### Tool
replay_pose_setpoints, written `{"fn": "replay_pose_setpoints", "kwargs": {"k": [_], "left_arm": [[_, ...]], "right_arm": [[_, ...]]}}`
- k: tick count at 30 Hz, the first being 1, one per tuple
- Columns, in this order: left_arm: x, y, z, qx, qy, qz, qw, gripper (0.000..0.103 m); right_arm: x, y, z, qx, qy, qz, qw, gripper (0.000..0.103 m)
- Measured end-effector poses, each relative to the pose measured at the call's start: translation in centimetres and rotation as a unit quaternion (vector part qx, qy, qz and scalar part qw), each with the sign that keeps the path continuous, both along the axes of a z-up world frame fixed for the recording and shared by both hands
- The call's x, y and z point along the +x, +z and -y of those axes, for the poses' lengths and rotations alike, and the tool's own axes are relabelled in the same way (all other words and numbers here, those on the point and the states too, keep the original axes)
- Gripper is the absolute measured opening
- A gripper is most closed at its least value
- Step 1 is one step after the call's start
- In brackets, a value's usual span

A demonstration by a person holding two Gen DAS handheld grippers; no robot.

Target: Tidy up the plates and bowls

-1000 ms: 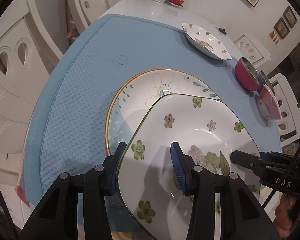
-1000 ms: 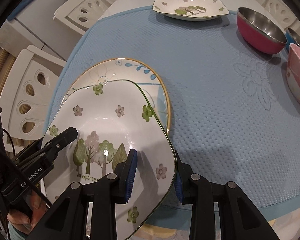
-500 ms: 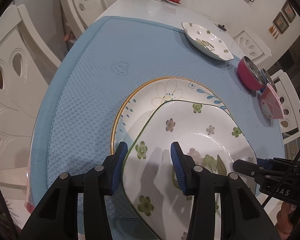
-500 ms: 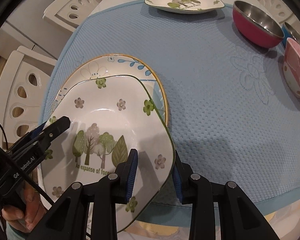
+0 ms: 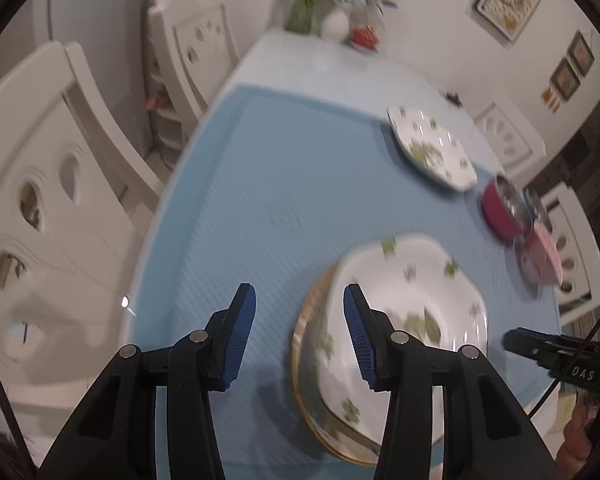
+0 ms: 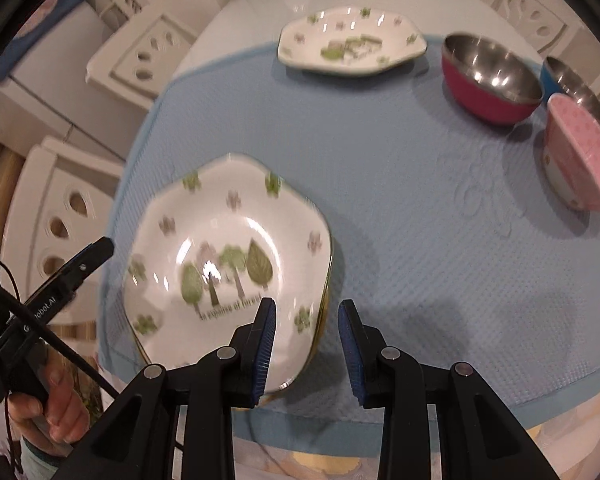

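Note:
A white tree-patterned plate lies stacked on a gold-rimmed round plate on the blue mat; it also shows in the left wrist view. My left gripper is open and empty, just left of the stack. My right gripper is open and empty at the stack's near right edge. A second tree-patterned plate sits at the far side. A red steel bowl, a blue steel bowl and a pink bowl stand at the right.
The blue mat covers a white table. White chairs stand along the left side. Vases and a small red dish are at the far end.
Both grippers have opened, let go of the tree-patterned plate and drawn back. The plate now rests on the round plate. The left gripper has shifted left.

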State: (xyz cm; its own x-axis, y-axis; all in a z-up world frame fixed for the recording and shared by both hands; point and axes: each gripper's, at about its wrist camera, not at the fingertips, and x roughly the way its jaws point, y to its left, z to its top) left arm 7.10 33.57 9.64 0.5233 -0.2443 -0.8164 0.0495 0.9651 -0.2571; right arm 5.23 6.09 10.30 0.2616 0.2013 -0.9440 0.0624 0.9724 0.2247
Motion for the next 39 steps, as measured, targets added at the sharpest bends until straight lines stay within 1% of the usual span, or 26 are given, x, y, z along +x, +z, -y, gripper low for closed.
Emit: {"fn": "replay_pose_setpoints", "kwargs": {"k": [2,6,9,11,13,15,17,19,22,25,28,33,35,39], "left_arm": [[0.7,1.3,-1.4,-0.005,0.010,0.017,0.9998,0.043],[1.7,3.7,-2.8,-0.004,0.020,0.052,0.9984,0.043],[2.5,5.5,-3.3,-0.008,0.020,0.079,0.9966,0.043],[3.0,6.5,-3.7,-0.020,0.014,0.093,0.9954,0.043],[3.5,7.2,-3.9,-0.027,0.010,0.102,0.9944,0.045],[3.8,7.7,-3.8,-0.026,0.003,0.111,0.9934,0.045],[4.1,7.9,-3.6,-0.023,-0.001,0.117,0.9929,0.046],[4.3,7.7,-3.4,-0.024,-0.003,0.116,0.9930,0.046],[4.7,7.0,-3.5,-0.032,0.000,0.104,0.9941,0.046],[5.0,6.0,-3.6,-0.039,0.004,0.089,0.9953,0.046],[5.3,5.5,-3.7,-0.041,0.005,0.081,0.9959,0.046],[6.0,5.0,-3.7,-0.039,0.001,0.073,0.9965,0.046],[6.2,4.8,-3.6,-0.040,0.000,0.070,0.9967,0.046],[7.2,4.1,-3.0,-0.048,-0.006,0.058,0.9971,0.046]], "right_arm": [[0.7,1.4,0.6,0.004,-0.007,0.018,1.000,0.032],[1.7,4.2,1.7,0.013,-0.026,0.065,0.997,0.032],[2.0,6.4,2.5,0.017,-0.036,0.102,0.994,0.032],[2.3,7.4,2.7,0.017,-0.041,0.119,0.992,0.032],[2.7,8.0,2.3,0.013,-0.045,0.128,0.991,0.032],[3.5,8.0,2.2,0.005,-0.045,0.128,0.991,0.032],[4.2,7.3,2.3,-0.002,-0.046,0.118,0.992,0.032],[5.0,5.8,2.5,0.002,-0.052,0.101,0.994,0.032],[6.2,1.8,1.8,-0.029,-0.050,0.056,0.997,0.032],[6.9,-1.5,1.1,-0.042,-0.046,0.023,0.998,0.032],[7.3,-3.9,0.6,-0.054,-0.047,-0.003,0.997,0.032],[7.9,-5.4,0.1,-0.059,-0.034,-0.023,0.997,0.032],[8.0,-5.4,-0.1,-0.063,-0.022,-0.027,0.997,0.032],[7.8,-5.1,-0.9,-0.048,0.004,-0.030,0.998,0.032]]}}
